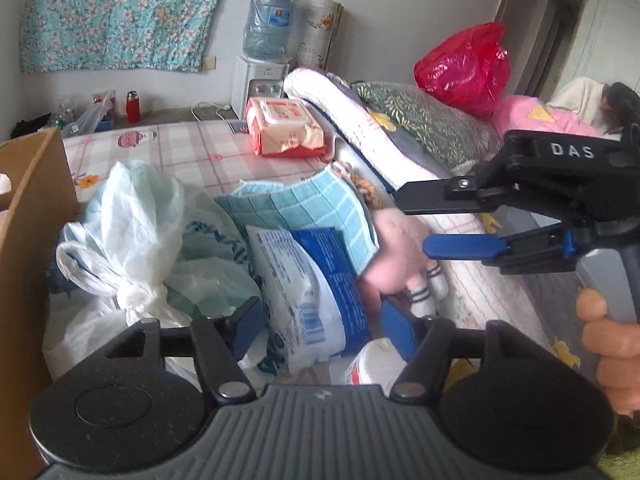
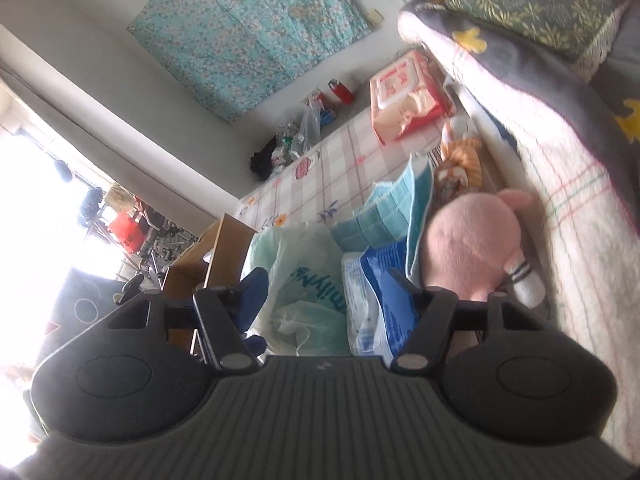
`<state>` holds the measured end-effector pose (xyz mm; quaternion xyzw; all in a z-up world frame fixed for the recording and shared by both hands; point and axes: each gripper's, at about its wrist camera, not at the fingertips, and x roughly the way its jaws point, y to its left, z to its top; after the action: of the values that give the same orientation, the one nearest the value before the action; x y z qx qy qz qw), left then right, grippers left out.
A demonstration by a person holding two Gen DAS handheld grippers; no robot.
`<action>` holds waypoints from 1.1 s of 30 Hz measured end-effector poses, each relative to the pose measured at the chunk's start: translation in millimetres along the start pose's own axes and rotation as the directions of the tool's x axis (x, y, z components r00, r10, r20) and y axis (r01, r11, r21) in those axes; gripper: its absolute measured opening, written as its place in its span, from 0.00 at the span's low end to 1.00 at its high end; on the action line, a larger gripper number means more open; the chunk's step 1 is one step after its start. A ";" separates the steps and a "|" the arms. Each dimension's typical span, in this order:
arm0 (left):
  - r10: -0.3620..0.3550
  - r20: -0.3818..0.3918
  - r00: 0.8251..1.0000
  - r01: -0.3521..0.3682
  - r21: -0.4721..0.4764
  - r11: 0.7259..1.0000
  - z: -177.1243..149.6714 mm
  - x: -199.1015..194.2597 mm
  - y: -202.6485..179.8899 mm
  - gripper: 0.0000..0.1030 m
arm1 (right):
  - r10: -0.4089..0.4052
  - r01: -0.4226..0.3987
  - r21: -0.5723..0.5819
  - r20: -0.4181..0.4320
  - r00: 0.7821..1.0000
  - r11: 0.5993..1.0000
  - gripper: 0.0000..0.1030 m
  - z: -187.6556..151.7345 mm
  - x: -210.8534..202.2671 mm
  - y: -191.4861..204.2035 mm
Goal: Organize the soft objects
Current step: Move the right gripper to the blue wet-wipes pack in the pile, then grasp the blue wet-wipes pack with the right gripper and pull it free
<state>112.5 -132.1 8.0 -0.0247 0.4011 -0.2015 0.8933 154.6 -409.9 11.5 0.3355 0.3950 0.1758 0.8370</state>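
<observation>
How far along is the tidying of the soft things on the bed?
Little looks done: the cardboard box shows almost nothing inside. In hand: nothing yet. The left tool straddles the blue-and-white soft pack without gripping it, and the right tool hovers open by the pink plush toy. Left: that pack, the toy, the blue checked towel, the knotted plastic bags and the wet-wipes pack.

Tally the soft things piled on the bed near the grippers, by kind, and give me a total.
Plastic bags, tied or crumpled: 2 (white bag, greenish printed bag)
Blue-and-white soft packs: 1
Light blue checked cloths: 1
Plush toys: 2 (pink one, orange striped one)
Wet-wipe packs: 1
Total: 7
</observation>
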 end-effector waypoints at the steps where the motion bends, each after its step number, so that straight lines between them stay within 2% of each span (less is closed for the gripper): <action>1: -0.004 -0.017 1.000 0.004 0.003 1.000 -4.9 5.4 0.9 0.52 | -0.007 0.008 0.020 -0.027 1.000 1.000 0.59 -3.9 12.6 -4.9; 6: -0.008 -0.054 0.999 0.009 0.029 1.000 -13.6 26.8 0.0 0.38 | -0.022 0.034 0.091 -0.128 0.992 0.995 0.56 -14.0 58.6 -24.9; 13: -0.026 -0.102 0.994 0.028 0.018 0.999 -11.4 49.6 4.3 0.36 | -0.072 0.109 0.158 -0.221 0.973 0.981 0.57 -20.7 101.7 -47.5; 16: -0.043 -0.108 0.993 0.045 0.012 0.999 -10.8 53.7 7.3 0.36 | -0.100 0.141 0.161 -0.237 0.966 0.977 0.59 -22.1 115.3 -49.9; 22: -0.053 -0.111 0.992 0.055 0.016 0.998 -10.8 57.0 9.0 0.36 | -0.086 0.140 0.205 -0.251 0.964 0.969 0.68 -23.3 135.4 -54.5; 23: -0.057 -0.112 0.992 0.058 0.012 0.998 -11.0 57.0 9.6 0.36 | -0.081 0.135 0.205 -0.253 0.964 0.970 0.72 -23.7 138.3 -53.2; 26: -0.060 -0.110 0.992 0.061 0.009 0.998 -10.9 56.3 11.0 0.41 | -0.053 0.114 0.217 -0.265 0.963 0.970 0.74 -25.1 146.9 -49.7; 29: -0.055 -0.107 0.993 0.057 0.009 0.998 -9.9 53.8 11.9 0.51 | -0.020 0.091 0.240 -0.281 0.960 0.966 0.75 -23.6 146.9 -49.0; 33: -0.043 -0.108 0.993 0.044 0.008 0.999 -6.2 52.2 11.9 0.64 | 0.045 0.028 0.268 -0.261 0.964 0.963 0.74 -19.8 138.3 -44.1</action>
<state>143.2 -140.2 -35.5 -0.0177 0.4470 -0.2242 0.8658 227.1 -355.5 -103.6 0.4213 0.5220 0.1673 0.7225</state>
